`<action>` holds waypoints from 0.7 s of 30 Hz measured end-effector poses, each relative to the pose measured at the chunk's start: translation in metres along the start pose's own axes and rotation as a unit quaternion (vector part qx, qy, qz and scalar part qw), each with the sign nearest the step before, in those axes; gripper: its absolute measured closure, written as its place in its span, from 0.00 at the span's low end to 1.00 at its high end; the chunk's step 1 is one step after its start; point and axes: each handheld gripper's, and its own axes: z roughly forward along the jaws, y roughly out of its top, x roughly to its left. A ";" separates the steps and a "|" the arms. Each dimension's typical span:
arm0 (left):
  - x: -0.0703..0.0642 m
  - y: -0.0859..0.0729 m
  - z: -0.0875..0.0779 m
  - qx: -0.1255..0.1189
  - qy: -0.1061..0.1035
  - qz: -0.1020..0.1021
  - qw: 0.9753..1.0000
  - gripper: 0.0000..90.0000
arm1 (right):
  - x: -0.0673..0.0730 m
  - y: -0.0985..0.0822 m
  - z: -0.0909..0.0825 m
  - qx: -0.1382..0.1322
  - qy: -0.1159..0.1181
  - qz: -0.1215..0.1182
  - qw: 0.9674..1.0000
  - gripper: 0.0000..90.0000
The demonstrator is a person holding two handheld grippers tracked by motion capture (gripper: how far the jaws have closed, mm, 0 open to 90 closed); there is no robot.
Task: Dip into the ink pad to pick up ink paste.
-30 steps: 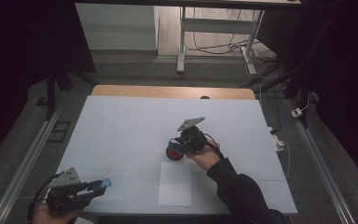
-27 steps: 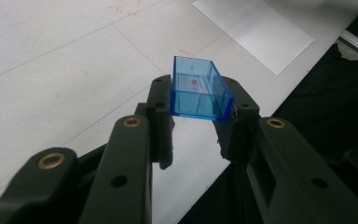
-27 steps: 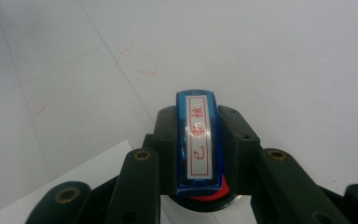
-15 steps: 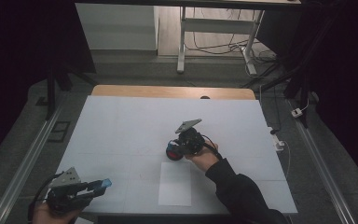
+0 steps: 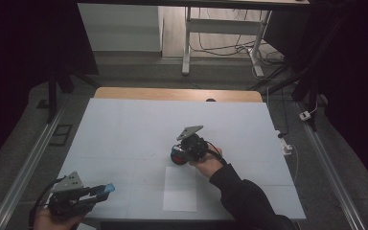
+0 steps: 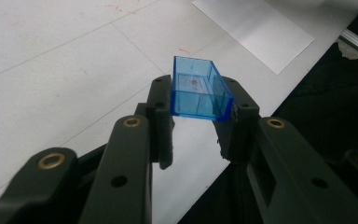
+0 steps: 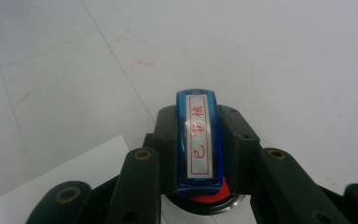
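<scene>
My left gripper [image 6: 198, 114] is shut on a clear blue plastic cap [image 6: 198, 89], held with its hollow side showing above the table's near left corner. The high view has that cap [image 5: 107, 188] at the tips of the left gripper [image 5: 101, 190]. My right gripper [image 7: 198, 119] is shut on a blue stamp [image 7: 199, 140] that bears a white label with red characters. Under the stamp sits a round red ink pad [image 7: 204, 198] with a metal rim. Near the table's middle, the right gripper [image 5: 181, 152] points down at the ink pad [image 5: 176, 158]; I cannot tell whether the stamp touches it.
A white sheet of paper [image 5: 180, 189] lies on the white table [image 5: 124, 124] just in front of the ink pad, and also shows as the paper [image 6: 256, 28] and the paper [image 7: 88, 163]. The person's right sleeve [image 5: 242, 196] crosses the near right part.
The right gripper with the stamp has shifted slightly nearer over the ink pad. The left gripper with the cap has kept still.
</scene>
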 end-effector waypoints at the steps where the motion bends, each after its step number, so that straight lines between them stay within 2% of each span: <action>1: 0.000 0.000 0.000 0.000 0.000 0.000 1.000 0.76 | 0.000 0.000 0.000 0.000 -0.001 -0.005 1.000 0.78; 6: 0.000 0.000 0.000 0.000 -0.001 0.000 1.000 0.76 | 0.002 0.000 0.000 0.002 -0.006 -0.008 1.000 0.78; 15: 0.000 0.000 0.000 0.001 -0.001 -0.001 1.000 0.76 | -0.011 -0.005 0.001 -0.017 0.029 0.038 0.999 0.78; 21: 0.000 0.000 0.000 0.001 -0.001 -0.001 1.000 0.76 | -0.022 -0.010 0.002 -0.031 0.057 0.075 0.995 0.78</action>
